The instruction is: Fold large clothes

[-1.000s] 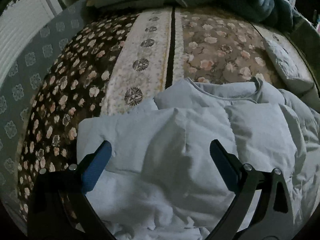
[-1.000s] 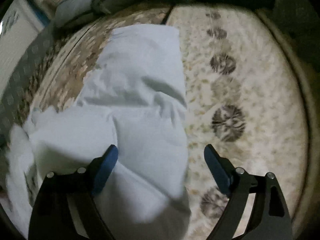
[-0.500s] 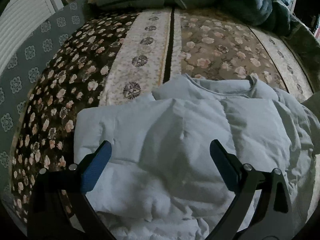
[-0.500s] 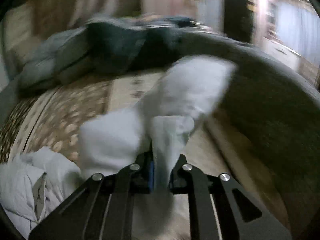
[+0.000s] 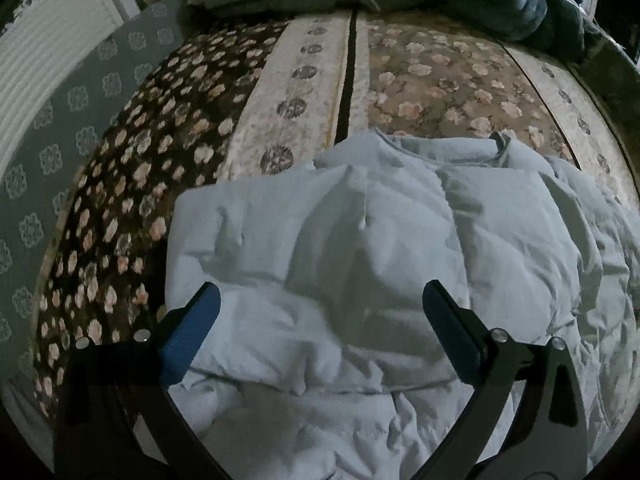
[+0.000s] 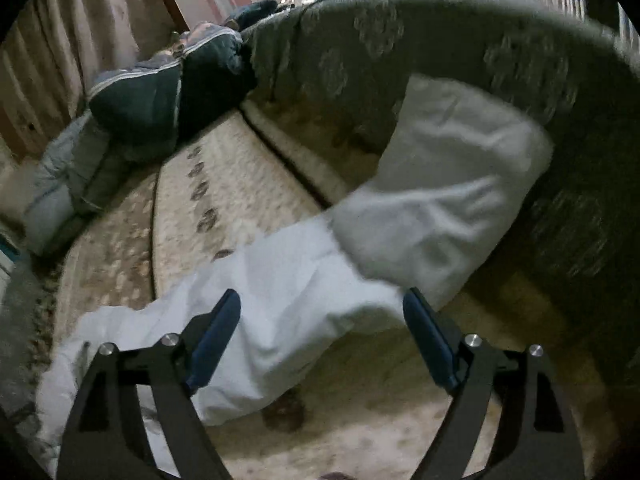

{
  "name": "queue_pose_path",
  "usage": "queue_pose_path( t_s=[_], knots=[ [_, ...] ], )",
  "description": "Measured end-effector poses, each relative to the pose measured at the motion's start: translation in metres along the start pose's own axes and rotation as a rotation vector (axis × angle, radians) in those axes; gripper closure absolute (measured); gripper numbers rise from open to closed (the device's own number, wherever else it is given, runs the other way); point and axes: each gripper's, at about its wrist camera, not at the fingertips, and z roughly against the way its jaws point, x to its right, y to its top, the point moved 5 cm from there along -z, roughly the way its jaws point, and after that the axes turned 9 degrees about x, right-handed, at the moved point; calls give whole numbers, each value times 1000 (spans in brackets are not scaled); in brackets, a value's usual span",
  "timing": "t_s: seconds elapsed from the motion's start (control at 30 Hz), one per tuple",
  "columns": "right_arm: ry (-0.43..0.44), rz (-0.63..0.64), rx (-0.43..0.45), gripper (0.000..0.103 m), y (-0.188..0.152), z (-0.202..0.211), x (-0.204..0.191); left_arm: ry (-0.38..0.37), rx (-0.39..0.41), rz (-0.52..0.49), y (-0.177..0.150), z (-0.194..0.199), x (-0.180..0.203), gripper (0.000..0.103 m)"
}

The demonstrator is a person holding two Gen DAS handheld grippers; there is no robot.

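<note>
— What can't you make out?

— The right wrist view is smeared with motion blur, so the far end of the sleeve is soft-edged, and I cannot tell whether it touches the sofa's raised side or only lies against it in the picture. In the left wrist view the pale blue garment runs off the bottom and right edges, so its lower part is cut off.

— Where does the cloth sit against the fingers?

— The left gripper hangs over the bunched body of the garment, fingers spread wide, nothing pinched; the neckline lies beyond the tips, on the floral cover. The right gripper has its jaws opening, and the sleeve stretches from lower left, between the blue pads, up to the right (the pads are not pressing it, as far as the blur allows).

— And against half a second ago?

— Then the right gripper's fingers were pressed together on the sleeve, lifted in front of the camera; now the sleeve is let go and lies extended across the cream patterned strip. On the left, the view has barely shifted, and the fingers are as wide as before.
</note>
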Motion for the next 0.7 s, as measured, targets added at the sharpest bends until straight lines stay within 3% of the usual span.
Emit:
queue_pose_path(
  t_s=[0.1, 0.2, 0.27, 0.4, 0.47, 0.5, 0.57, 0.7],
  knots=[
    [-168, 28, 5, 13, 10, -8, 22, 15, -8, -13, -4, 1, -1, 3],
    [-246, -31, 12, 13, 16, -28, 48, 39, 2, -36, -4, 3, -2, 3],
    [-245, -79, -24, 13, 15, -48, 64, 35, 12, -42, -1, 6, -3, 3],
    [-161, -133, -106, 15, 2, -95, 70, 32, 18, -33, 0, 9, -5, 3],
    [-105, -137, -94, 40, -5, -99, 61, 20, 16, -33, -2, 9, -5, 3],
    [-95, -110, -68, 43, -3, -97, 52, 19, 15, -35, -3, 9, -5, 3],
    [-90, -67, -15, 66, 1, -85, 39, 27, 13, -43, -4, 7, -5, 3],
    [-63, -22, 29, 77, 17, -68, 19, 15, 18, -36, -4, 8, -7, 3]
  ],
)
